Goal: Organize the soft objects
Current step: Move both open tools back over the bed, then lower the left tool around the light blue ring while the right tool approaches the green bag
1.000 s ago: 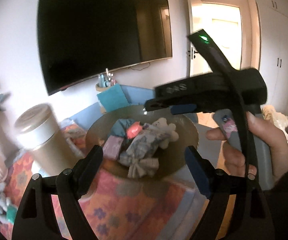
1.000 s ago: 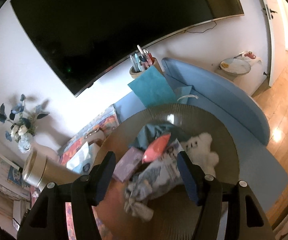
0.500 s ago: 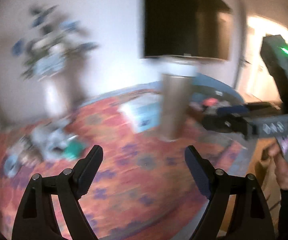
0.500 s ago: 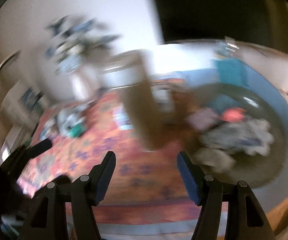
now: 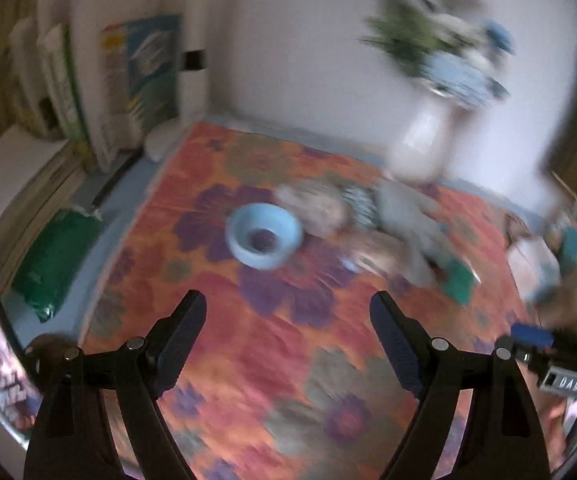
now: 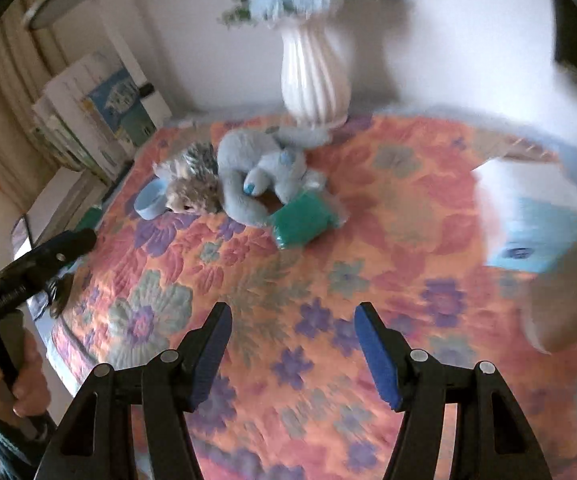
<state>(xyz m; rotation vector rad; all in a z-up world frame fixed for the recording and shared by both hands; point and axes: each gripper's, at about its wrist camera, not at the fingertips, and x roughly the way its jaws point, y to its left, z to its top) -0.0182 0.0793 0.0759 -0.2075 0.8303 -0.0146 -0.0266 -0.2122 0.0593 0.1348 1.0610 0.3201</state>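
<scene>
Both claws empty, soft objects not yet collected. The left claw (image 5: 288, 320) and the right claw (image 6: 290, 330) hover over the floral cloth (image 6: 328, 280) covering the surface, each with its jaws spread wide and nothing between them. By these views, at least this group remains to be organized: the toys lie in one loose cluster well ahead of both claws, near the foot of the white vase (image 6: 314, 80).

The cluster comprises a blue plush (image 6: 260, 172), long-limbed and limp, with a striped hedgehog toy (image 6: 192, 184) pressed against its left side and a green pouch (image 6: 302, 220) touching its near side. A small blue bowl (image 5: 263, 235) sits just beside the hedgehog. The plush looks floppy and easily pinched, as far as the motion blur in the left view allows. A box (image 6: 536, 228) stands apart at right.
</scene>
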